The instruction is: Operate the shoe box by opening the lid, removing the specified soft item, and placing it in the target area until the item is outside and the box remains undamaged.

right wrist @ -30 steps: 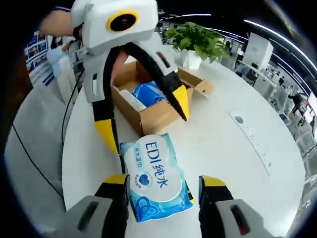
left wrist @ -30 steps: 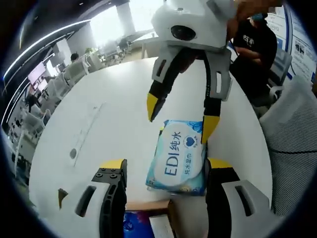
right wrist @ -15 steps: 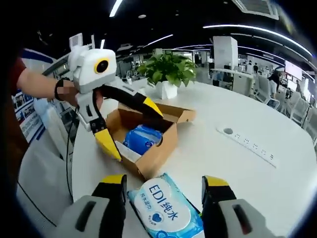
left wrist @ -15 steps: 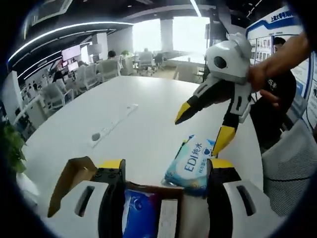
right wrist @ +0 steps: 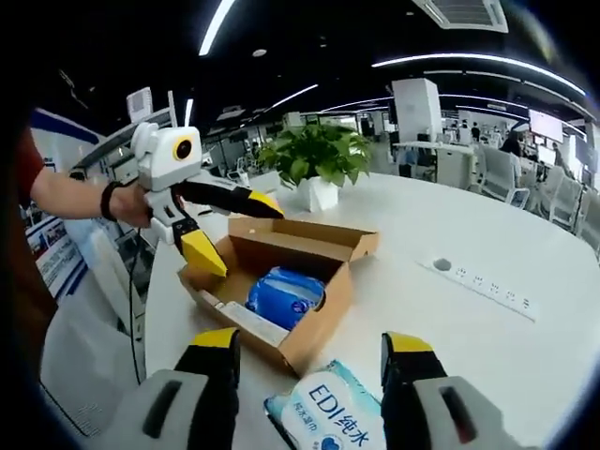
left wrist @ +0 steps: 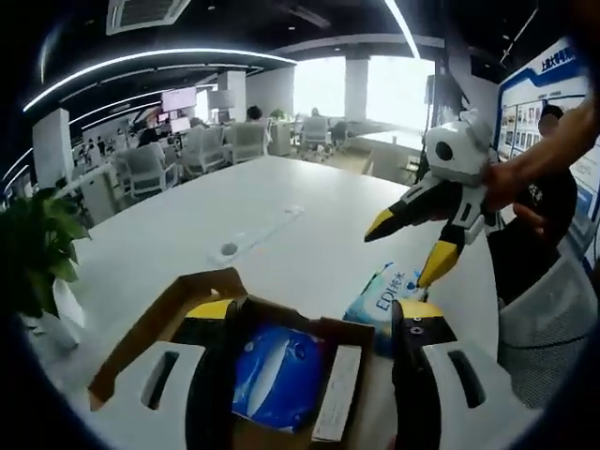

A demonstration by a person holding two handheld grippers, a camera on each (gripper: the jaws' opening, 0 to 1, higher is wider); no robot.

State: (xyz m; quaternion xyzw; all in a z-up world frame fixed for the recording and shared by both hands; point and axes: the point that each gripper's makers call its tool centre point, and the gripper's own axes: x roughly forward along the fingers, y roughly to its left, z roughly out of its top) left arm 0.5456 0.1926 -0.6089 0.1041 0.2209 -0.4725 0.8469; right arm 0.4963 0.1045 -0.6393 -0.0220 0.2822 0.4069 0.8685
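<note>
My left gripper (right wrist: 220, 234) hangs over the open box (right wrist: 309, 309), jaws spread wide and empty; the right gripper (left wrist: 412, 253) is wide and empty too. The wipes pack (right wrist: 328, 427) lies flat on the table (right wrist: 487, 337) just beside the box, at the bottom centre of the right gripper view. I judge a careless left jaw could snag the flap (left wrist: 159, 319) and tear it. The pack's long axis points toward the box's near corner.

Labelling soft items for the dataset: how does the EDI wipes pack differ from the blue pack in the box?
The EDI wipes pack lies flat on the white table, outside the cardboard shoe box; the blue pack sits inside the open box. The EDI wipes pack is pale blue with a white printed label; the blue pack is darker and looks more bunched. Both are soft plastic packs, untouched by either gripper.
</note>
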